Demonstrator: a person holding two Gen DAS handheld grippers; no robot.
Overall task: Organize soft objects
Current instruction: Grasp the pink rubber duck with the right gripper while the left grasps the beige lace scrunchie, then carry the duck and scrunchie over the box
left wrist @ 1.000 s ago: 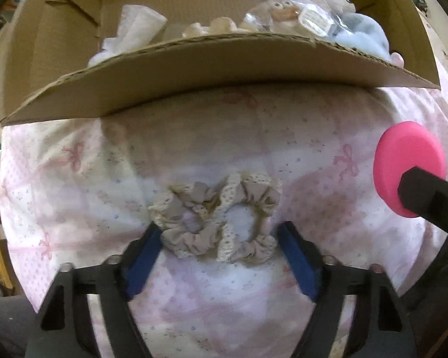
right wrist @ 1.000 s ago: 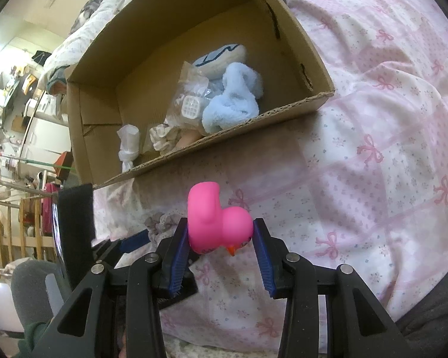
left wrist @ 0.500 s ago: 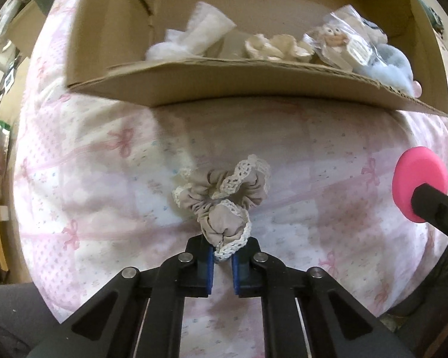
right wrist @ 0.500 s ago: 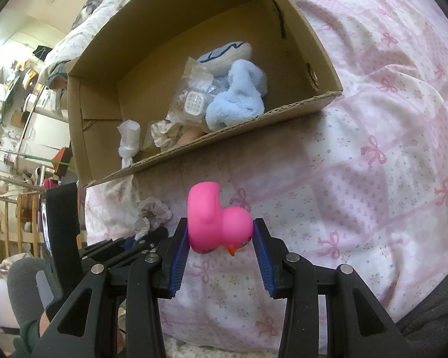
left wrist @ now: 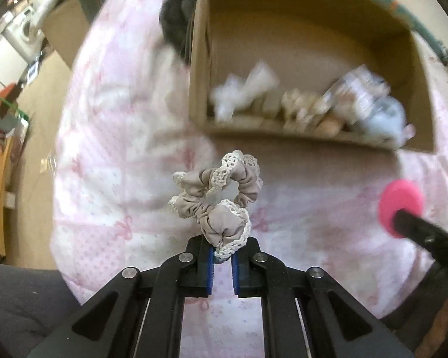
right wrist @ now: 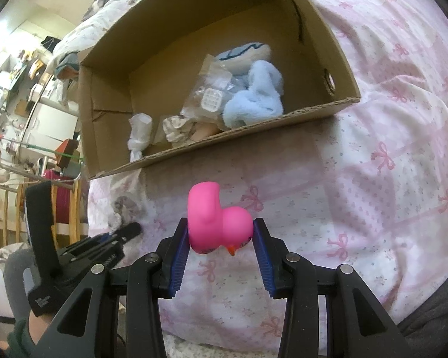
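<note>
Scrunchie (left wrist: 216, 200): one, beige, white lace edging
Duck (right wrist: 219, 222): one, pink
Left tool (left wrist: 222, 261): clamped on scrunchie
Right tool (right wrist: 221, 246): clamped on duck
Box (right wrist: 340, 74): one, cardboard

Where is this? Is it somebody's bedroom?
Probably a bedroom, or a lived-in room at home. A cardboard box of soft things sits on a pink quilt with bows, like bedding. The far left looks like cluttered household shelves, though they are too small to be sure.
</note>
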